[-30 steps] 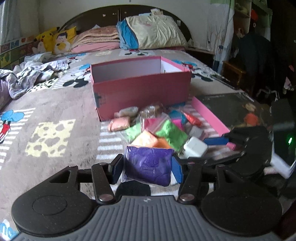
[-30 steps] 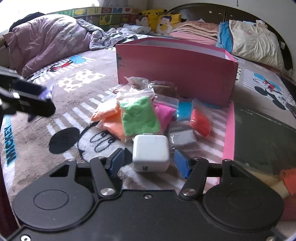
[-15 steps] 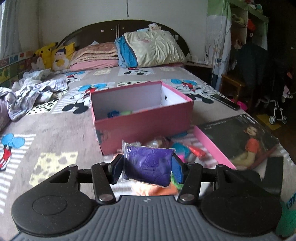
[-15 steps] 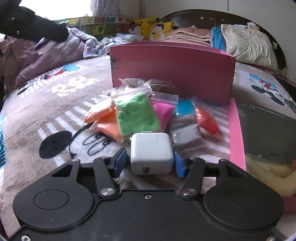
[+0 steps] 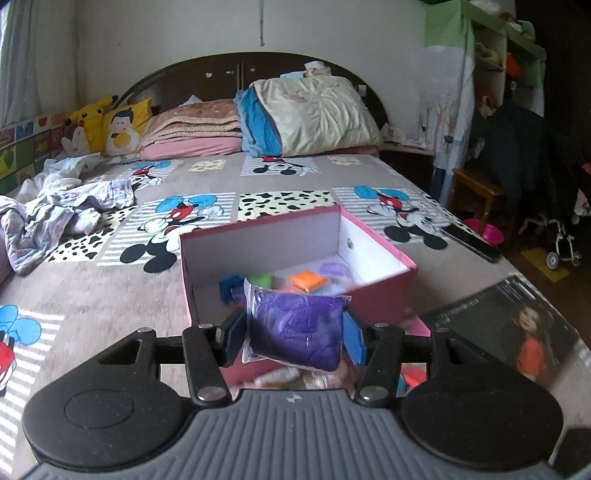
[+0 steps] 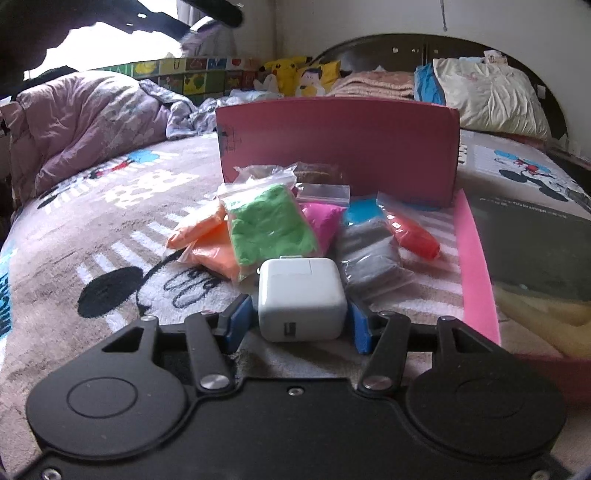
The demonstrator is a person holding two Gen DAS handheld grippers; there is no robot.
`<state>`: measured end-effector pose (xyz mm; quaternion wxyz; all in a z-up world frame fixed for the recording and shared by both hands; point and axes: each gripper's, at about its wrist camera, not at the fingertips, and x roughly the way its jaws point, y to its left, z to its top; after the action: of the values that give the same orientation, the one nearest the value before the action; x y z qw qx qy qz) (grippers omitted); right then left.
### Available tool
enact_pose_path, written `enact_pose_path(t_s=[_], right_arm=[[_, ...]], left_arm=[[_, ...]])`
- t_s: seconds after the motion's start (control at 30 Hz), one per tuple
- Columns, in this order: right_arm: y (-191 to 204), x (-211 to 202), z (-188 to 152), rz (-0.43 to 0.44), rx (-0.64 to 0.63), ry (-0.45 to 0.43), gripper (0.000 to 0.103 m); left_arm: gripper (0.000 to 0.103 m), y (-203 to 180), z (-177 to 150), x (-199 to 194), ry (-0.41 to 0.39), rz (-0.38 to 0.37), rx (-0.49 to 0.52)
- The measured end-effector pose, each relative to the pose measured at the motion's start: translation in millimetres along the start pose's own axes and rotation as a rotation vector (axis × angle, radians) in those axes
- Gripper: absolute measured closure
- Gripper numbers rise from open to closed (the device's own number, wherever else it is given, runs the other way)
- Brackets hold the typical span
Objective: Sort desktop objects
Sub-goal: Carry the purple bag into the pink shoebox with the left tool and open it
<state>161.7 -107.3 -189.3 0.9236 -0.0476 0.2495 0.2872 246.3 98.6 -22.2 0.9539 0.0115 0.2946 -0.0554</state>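
Observation:
My left gripper is shut on a clear bag of purple clay, held in the air just in front of the open pink box. Inside the box lie green, orange, pale purple and blue pieces. In the right wrist view my right gripper is low on the bed, its blue pads pressed against both sides of a white charger cube. Behind the charger lies a pile of clay bags: green, orange, pink, grey, red.
The pink box lid lies to the right of the pile, with a dark printed sheet in it. A rumpled purple quilt and clothes lie at the left, pillows and plush toys at the headboard. The other gripper's dark arm hangs at the upper left.
My left gripper has lifted the purple bag off the pile and carried it up toward the box, whose inside now shows. My right gripper has closed its pads onto the charger.

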Motion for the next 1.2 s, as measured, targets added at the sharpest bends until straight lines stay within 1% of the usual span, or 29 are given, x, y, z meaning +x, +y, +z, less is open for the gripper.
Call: enact_pose_path(t_s=[0.17,0.37,0.6,0.83,1.03,1.2], right_arm=[[-1.8,0.7,-1.5,0.008,0.015,-0.006,0.048],[-4.6,0.9,-4.2,0.021,0.028,-0.019,0.047],[-8.5,1.2,-5.4,0.040,0.047,-0.025,0.045],[-10.1,0.6,-7.7,0.056,0.063,-0.038,0.044],[-11.9,0.6,-8.8,0.066,0.078,-0.045,0.044],[-12.5,0.6,-9.6,0.070,0.085,-0.048,0.044]], left_arm=[[0.050,10.3,23.7,36.0,0.028,0.016,-0.021],[0.050,16.6,41.5,78.2,0.079,0.027,-0.055],[0.050,18.1,51.0,120.3,0.137,0.019,-0.116],[0.050,21.3,57.4,159.4,0.196,0.032,-0.157],[0.050,28.4,62.4,193.9,0.275,0.032,-0.202],[0.050,32.0,69.0,218.3,0.329,0.044,-0.218]])
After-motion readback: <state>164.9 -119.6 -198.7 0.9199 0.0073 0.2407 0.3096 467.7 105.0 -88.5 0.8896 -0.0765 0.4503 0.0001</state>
